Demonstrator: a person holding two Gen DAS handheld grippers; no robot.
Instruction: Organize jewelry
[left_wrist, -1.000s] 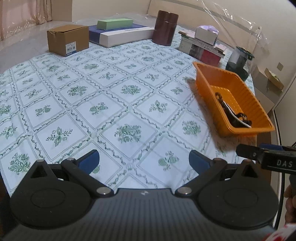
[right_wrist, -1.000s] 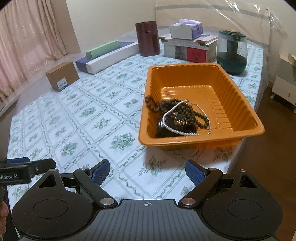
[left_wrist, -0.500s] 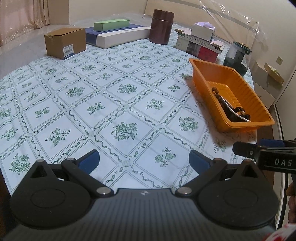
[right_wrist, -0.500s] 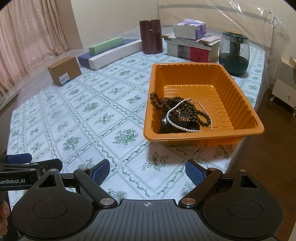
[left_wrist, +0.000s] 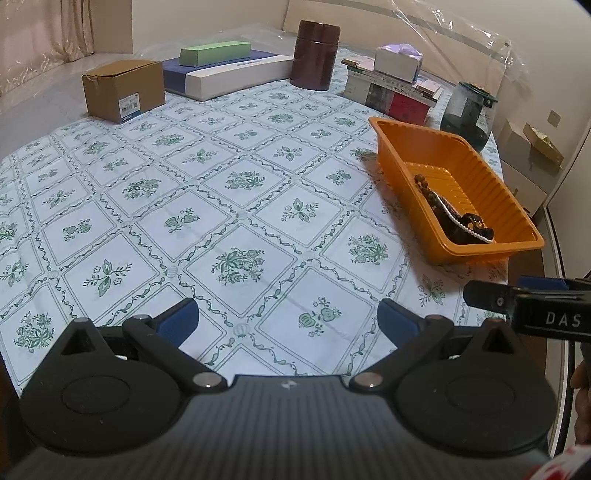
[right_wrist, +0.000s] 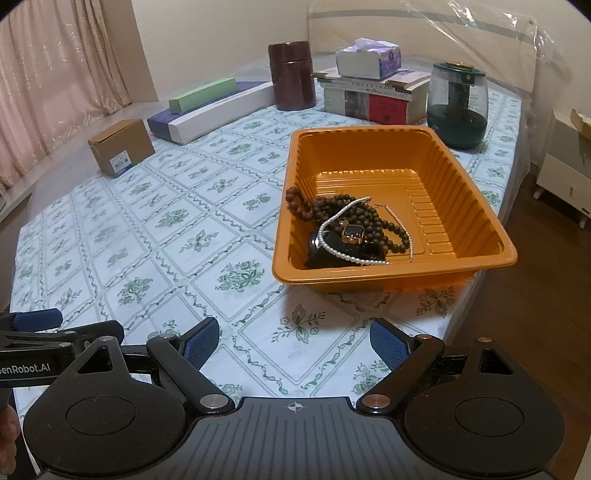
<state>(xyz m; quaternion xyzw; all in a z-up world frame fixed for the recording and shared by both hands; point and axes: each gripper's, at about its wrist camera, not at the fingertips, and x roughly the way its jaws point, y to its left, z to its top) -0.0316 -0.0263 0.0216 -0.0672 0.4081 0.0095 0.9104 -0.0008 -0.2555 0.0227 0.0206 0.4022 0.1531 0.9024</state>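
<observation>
An orange tray (right_wrist: 461, 177) stands near the table's right edge. At its near end lies a tangle of jewelry: a brown bead strand (right_wrist: 332, 205), a white pearl necklace (right_wrist: 334, 249) and a black gold-rimmed watch (right_wrist: 352, 234). My right gripper (right_wrist: 294, 339) is open and empty over the tablecloth, short of the tray's near wall. My left gripper (left_wrist: 288, 319) is also open and empty, over bare cloth left of the tray (left_wrist: 480, 173). In each wrist view a finger of the other gripper shows at the edge.
A floral tablecloth (left_wrist: 236, 184) covers the table. Along the far side stand a cardboard box (left_wrist: 123, 90), flat long boxes (left_wrist: 229, 70), a dark brown canister (left_wrist: 314, 55), a stack of books with a tissue pack (right_wrist: 369, 92) and a dark green glass jar (right_wrist: 458, 107). The floor drops off on the right.
The left wrist view has pulled back slightly from the table, so the tray sits a little smaller in it. Both grippers stay open and the jewelry has not moved.
</observation>
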